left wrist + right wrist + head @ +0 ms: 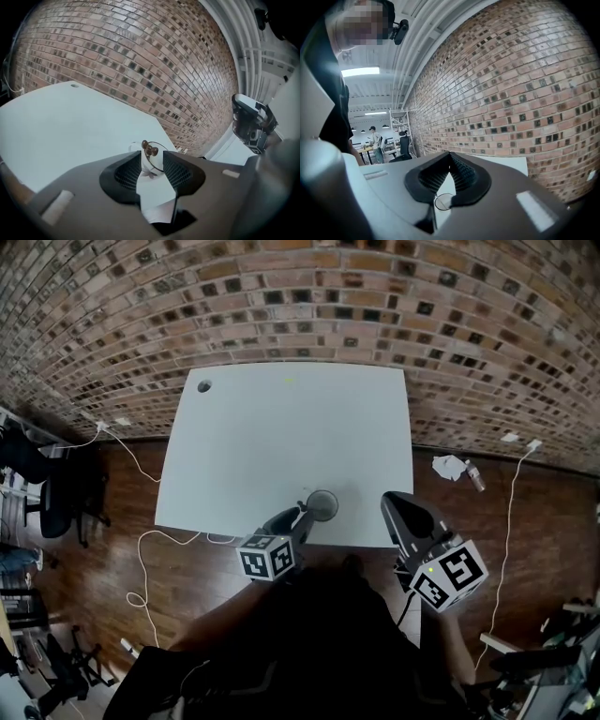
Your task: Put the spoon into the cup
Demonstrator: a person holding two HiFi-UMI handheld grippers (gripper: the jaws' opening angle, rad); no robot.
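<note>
A clear cup (322,505) stands near the front edge of the white table (281,427). In the left gripper view the spoon (150,150) stands in the cup (152,167), its brown beaded handle end poking above the rim. My left gripper (305,516) sits right at the cup's near side. Its jaws are apart, and the cup and spoon (152,158) show in the gap untouched. My right gripper (388,501) hovers to the cup's right, off the table's front corner. Its jaws (450,157) meet at the tips with nothing held, and the cup's rim (444,201) shows below them.
A small round hole (203,386) marks the table's far left corner. A brick wall (300,296) runs behind the table. Cables (141,465) trail on the wooden floor at left beside a black chair (66,502). Crumpled paper (450,465) lies at right.
</note>
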